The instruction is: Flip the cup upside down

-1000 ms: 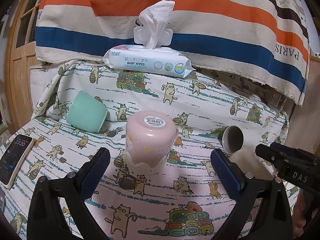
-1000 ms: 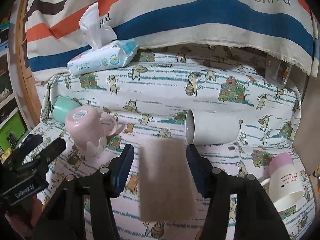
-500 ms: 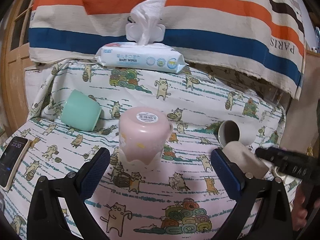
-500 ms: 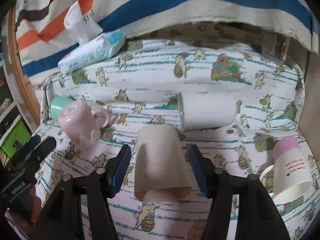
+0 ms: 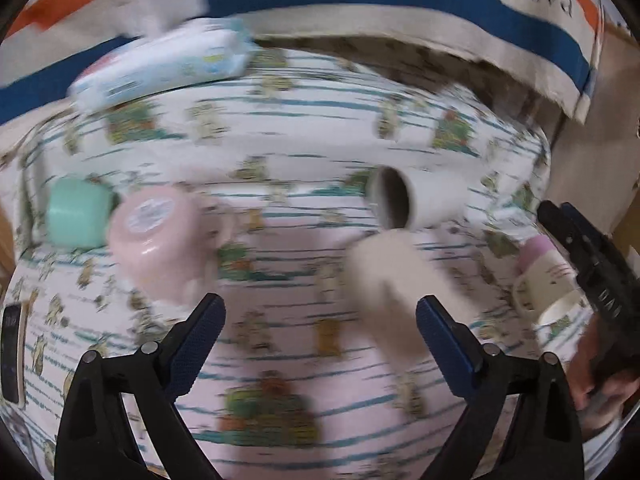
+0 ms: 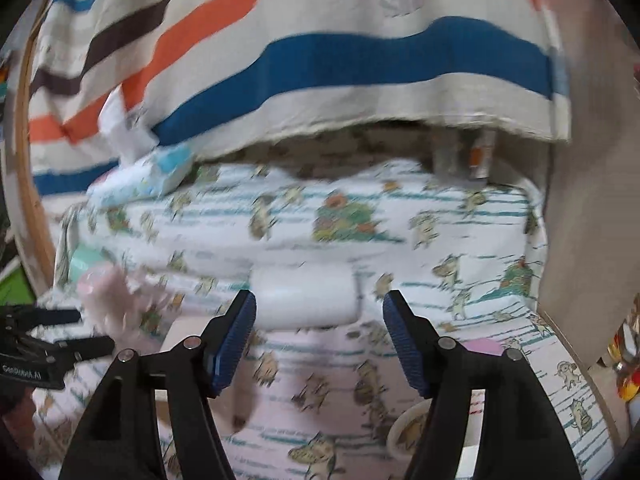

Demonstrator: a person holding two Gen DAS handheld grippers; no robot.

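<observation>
A beige cup stands upside down on the cat-print cloth, just left of my left gripper's right finger. My left gripper is open and empty above the cloth. My right gripper is open and empty, raised behind the beige cup, of which only a blurred part shows behind its left finger. A white cup lies on its side beyond the right gripper; it also shows in the left wrist view. Both views are motion-blurred.
A pink mug stands upside down at left, a mint cup lies beside it. A pink-and-white mug stands at right. A wipes pack sits at the back under a striped cloth. A phone lies at far left.
My right gripper has let go of the beige cup, opened and lifted back. The cup now stands upside down on the cloth. My left gripper has swung right, away from the pink mug.
</observation>
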